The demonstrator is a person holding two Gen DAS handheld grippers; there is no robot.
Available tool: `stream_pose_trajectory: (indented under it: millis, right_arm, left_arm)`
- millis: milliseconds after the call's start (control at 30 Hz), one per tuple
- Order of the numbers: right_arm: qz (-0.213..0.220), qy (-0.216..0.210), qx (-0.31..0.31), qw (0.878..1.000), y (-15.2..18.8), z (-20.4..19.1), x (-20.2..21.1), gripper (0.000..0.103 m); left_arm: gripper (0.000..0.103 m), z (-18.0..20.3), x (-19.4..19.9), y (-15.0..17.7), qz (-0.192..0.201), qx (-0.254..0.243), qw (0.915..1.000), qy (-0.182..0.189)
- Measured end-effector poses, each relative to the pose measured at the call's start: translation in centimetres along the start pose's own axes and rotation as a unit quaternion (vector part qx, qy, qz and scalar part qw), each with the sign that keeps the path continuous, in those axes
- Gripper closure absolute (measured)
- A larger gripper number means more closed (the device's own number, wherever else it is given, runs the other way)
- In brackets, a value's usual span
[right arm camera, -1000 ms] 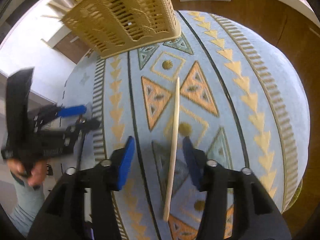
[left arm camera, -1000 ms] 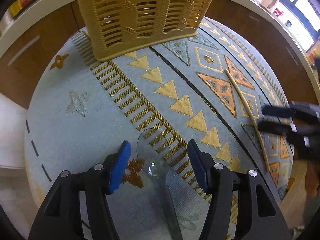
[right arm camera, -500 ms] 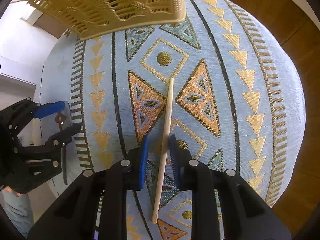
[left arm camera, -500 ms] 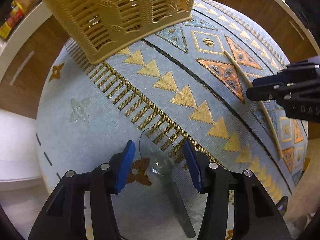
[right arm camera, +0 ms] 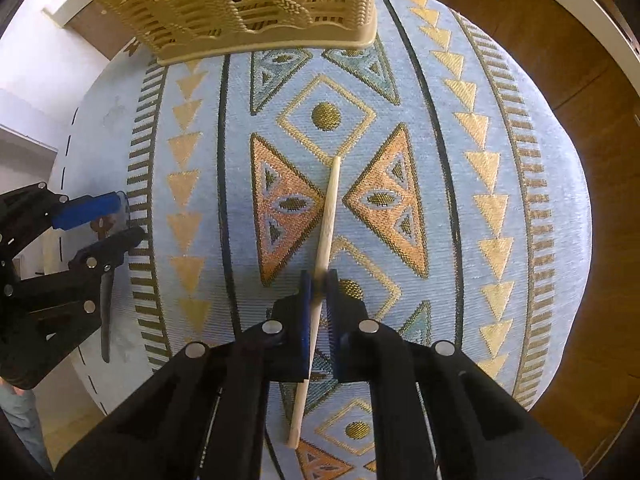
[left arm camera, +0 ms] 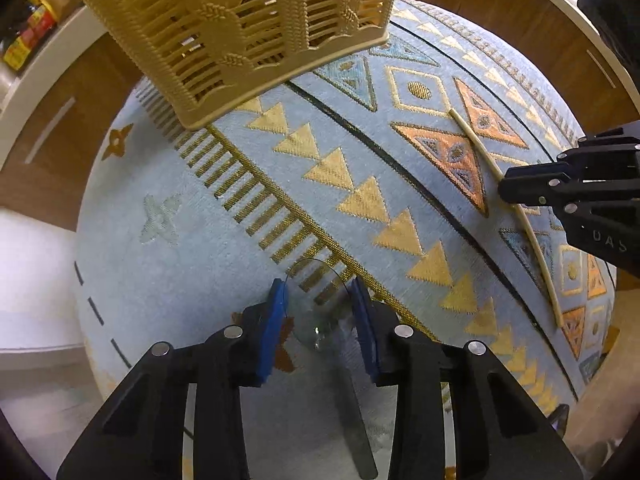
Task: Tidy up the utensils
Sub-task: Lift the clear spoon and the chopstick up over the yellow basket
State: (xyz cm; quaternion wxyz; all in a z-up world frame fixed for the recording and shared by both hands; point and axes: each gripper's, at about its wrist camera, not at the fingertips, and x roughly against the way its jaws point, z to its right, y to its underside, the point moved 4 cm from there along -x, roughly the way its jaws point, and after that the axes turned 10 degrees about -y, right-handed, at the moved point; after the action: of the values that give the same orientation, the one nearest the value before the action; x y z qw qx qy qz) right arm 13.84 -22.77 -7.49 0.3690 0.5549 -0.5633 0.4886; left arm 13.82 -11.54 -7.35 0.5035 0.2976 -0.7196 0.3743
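A clear plastic spoon (left arm camera: pixel 320 312) lies on the patterned blue cloth, its bowl between the blue pads of my left gripper (left arm camera: pixel 320 300), which touch the bowl's edges. Its handle runs back under the gripper. My right gripper (right arm camera: pixel 319 280) is shut on a wooden chopstick (right arm camera: pixel 326 220) that lies along the cloth; it also shows in the left wrist view (left arm camera: pixel 516 208). A yellow woven basket (left arm camera: pixel 240 28) stands at the far end of the cloth, also in the right wrist view (right arm camera: pixel 248 4).
The cloth (right arm camera: pixel 500 160) covers a table with wooden edges around it. A white counter (left arm camera: pixel 44 60) with jars runs along the far left. The left gripper (right arm camera: pixel 96 224) shows at the left of the right wrist view.
My right gripper has closed on the chopstick. My left gripper has narrowed around the clear spoon's bowl and both have moved toward the basket.
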Motion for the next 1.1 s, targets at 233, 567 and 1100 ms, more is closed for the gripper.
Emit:
stream_pose_trajectory:
  millis: [233, 567, 1100]
  right_arm:
    - [0.056, -0.050, 0.022, 0.997, 1.1, -0.5, 2.0, 0.098]
    - [0.200, -0.157, 0.053, 0.966, 5.4, -0.7, 8.1, 0.098]
    - [0.464, -0.201, 0.110, 0.855, -1.4, -3.6, 23.5, 0.098]
  left_arm:
    - [0.072, -0.1, 3.4, 1.5, 0.089, 0.058, 0.9943, -0.001]
    - [0.072, -3.1, 11.7, 3.2, 0.251, 0.146, 0.9562, 0.036]
    - [0.072, -8.1, 23.7, -5.1, 0.441, 0.226, 0.8683, -0.017]
